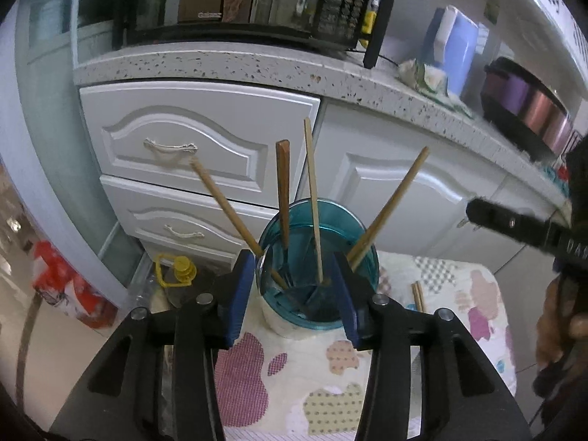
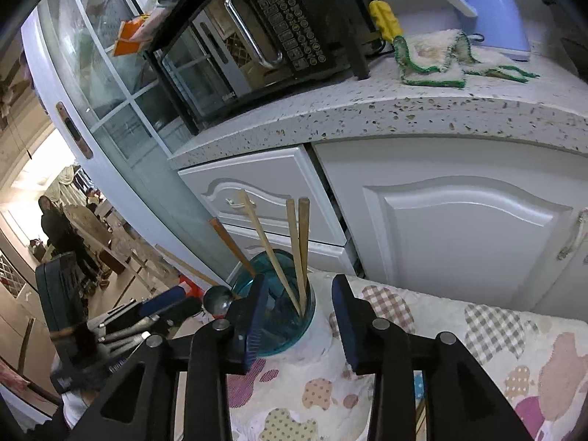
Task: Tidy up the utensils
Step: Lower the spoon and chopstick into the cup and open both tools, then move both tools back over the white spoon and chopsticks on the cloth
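both grippers spread, nothing pinched: left gripper (image 1: 297, 294) straddles the teal cup (image 1: 319, 279) of chopsticks (image 1: 314, 198) at lower centre, right gripper (image 2: 299, 316) just beside it on the patterned cloth (image 2: 477, 330).

Cool, even indoor light with heavy fisheye bending in both wrist views.

Both views have black vignette corners, and the speckled countertop (image 1: 228, 62) bows into an arc toward 12 o'clock. Light is soft and bluish, casting only faint shadows on the patterned cloth (image 1: 330, 367). In the left view the microwave (image 1: 257, 0) at 12 o'clock is smeared by blur, and the dark gripper (image 1: 514, 228) at 3 o'clock is soft too. In the right view a warm, overexposed doorway (image 2: 33, 183) glows at 9 o'clock, and glare streaks the microwave's glass door (image 2: 220, 58). The chopsticks (image 2: 297, 250) at centre are fairly sharp.
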